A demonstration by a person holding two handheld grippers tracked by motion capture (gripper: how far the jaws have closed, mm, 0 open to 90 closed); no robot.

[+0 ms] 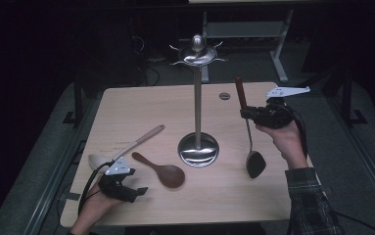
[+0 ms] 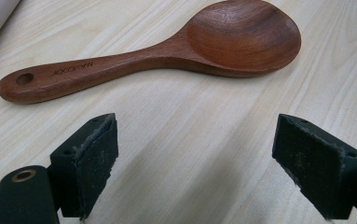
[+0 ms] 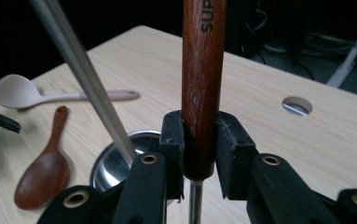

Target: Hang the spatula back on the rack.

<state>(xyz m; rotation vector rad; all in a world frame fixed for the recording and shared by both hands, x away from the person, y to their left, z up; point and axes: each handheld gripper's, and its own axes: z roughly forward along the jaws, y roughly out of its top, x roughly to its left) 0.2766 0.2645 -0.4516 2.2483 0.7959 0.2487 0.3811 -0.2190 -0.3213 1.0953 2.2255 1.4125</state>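
My right gripper (image 1: pixel 247 113) is shut on the brown wooden handle (image 3: pixel 203 70) of a ladle (image 1: pixel 255 163), held nearly upright right of the stand, its dark bowl hanging just over the table. A metal utensil stand (image 1: pixel 198 93) with hooks on top rises from a round base (image 1: pixel 198 149) at mid table. My left gripper (image 1: pixel 138 192) rests open near the front left edge. Just beyond its pads (image 2: pixel 92 158) lies a dark wooden spoon (image 2: pixel 167 51), also seen as the brown spoon (image 1: pixel 160 171) in the high view. A pale spoon (image 1: pixel 124 147) lies left of it.
The light wooden table (image 1: pixel 141 107) has a round cable hole (image 1: pixel 224 96) at the back right. A white frame (image 1: pixel 278 44) and cables stand on the dark floor behind the table.
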